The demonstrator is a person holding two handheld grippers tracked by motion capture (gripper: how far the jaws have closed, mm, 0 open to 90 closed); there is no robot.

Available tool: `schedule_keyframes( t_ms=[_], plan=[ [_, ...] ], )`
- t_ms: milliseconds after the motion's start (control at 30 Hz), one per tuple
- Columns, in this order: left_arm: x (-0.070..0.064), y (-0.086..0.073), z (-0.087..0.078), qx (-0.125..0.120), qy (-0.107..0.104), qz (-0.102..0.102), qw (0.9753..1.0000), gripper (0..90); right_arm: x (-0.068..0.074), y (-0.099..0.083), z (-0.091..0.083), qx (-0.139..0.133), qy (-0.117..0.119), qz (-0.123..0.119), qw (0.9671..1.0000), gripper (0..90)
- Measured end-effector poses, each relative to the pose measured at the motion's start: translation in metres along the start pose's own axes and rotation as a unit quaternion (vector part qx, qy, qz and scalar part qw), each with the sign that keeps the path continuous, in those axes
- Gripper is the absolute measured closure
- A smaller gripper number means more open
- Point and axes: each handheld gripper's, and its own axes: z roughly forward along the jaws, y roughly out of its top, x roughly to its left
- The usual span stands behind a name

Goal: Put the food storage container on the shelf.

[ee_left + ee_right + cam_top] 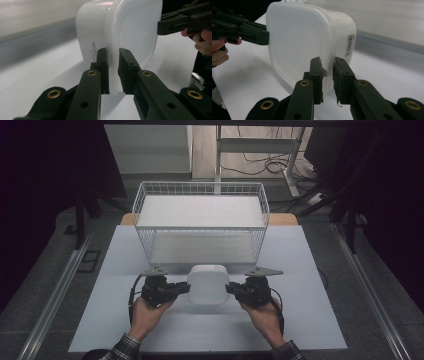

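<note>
A white lidded plastic container (208,284) is held between my two grippers near the front middle of the table. My left gripper (186,288) is shut on the lid rim at the container's left side. My right gripper (230,289) is shut on the rim at its right side. In the left gripper view the jaws (113,72) pinch the edge of the container (130,32), with the right gripper (160,28) touching the far side. The right gripper view has its jaws (327,77) clamped on the container (297,42), whose side carries a barcode label. Whether the container rests on the table is unclear.
A white wire basket (200,185) stands just behind the container, with a flat white board inside. The pale table mat (300,320) spreads to both sides. A metal rail (60,285) runs along the left and another along the right.
</note>
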Motion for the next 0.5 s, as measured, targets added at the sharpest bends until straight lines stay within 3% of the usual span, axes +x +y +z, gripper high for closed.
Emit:
schedule_keyframes(
  t_ms=[200,500],
  plan=[
    [-0.004,0.014,-0.01,-0.01,0.006,0.014,0.9998,80.1,0.002,0.012,-0.006,-0.016,0.006,-0.011,0.9998,77.6],
    [-0.006,0.044,-0.028,-0.035,0.014,0.028,0.9989,80.1,0.007,0.048,-0.016,-0.034,0.003,-0.034,0.9988,77.7]
  ],
)
